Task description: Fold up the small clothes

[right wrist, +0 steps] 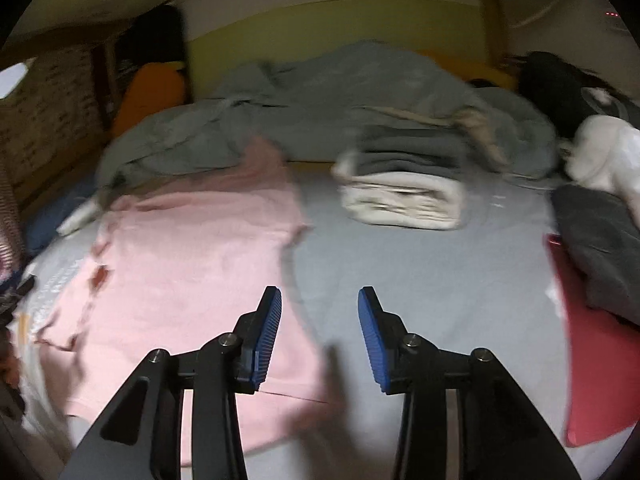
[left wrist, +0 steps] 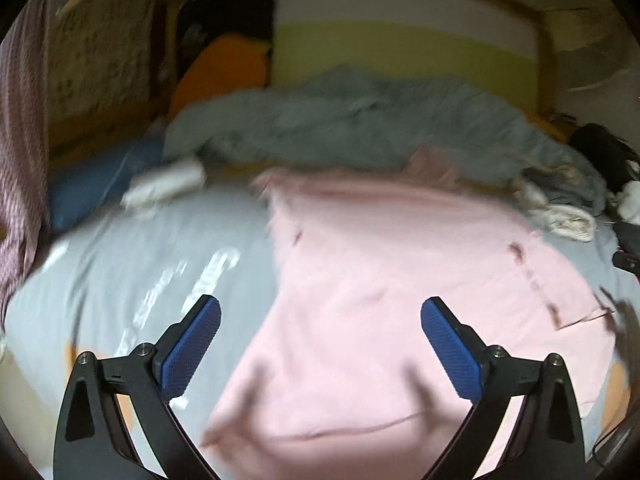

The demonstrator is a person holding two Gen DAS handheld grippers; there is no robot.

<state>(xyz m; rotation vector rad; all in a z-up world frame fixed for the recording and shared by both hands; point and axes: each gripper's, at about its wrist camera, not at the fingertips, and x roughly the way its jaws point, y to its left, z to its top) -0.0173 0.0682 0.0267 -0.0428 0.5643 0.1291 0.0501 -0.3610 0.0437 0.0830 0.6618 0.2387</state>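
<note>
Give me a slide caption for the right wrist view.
Open right gripper above pink garment on grey bedsheet.

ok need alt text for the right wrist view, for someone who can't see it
The right gripper, jaws open and empty, hovers over a grey bedsheet beside a flat pink garment. Behind lie a stack of folded clothes and a rumpled grey blanket; the picture is motion-blurred.

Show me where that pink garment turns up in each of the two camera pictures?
Left wrist view: the pink garment fills the centre and right, lying flat under the open left gripper.
Right wrist view: the pink garment lies left of centre.
Shared landmark: the crumpled grey blanket behind it.
</note>
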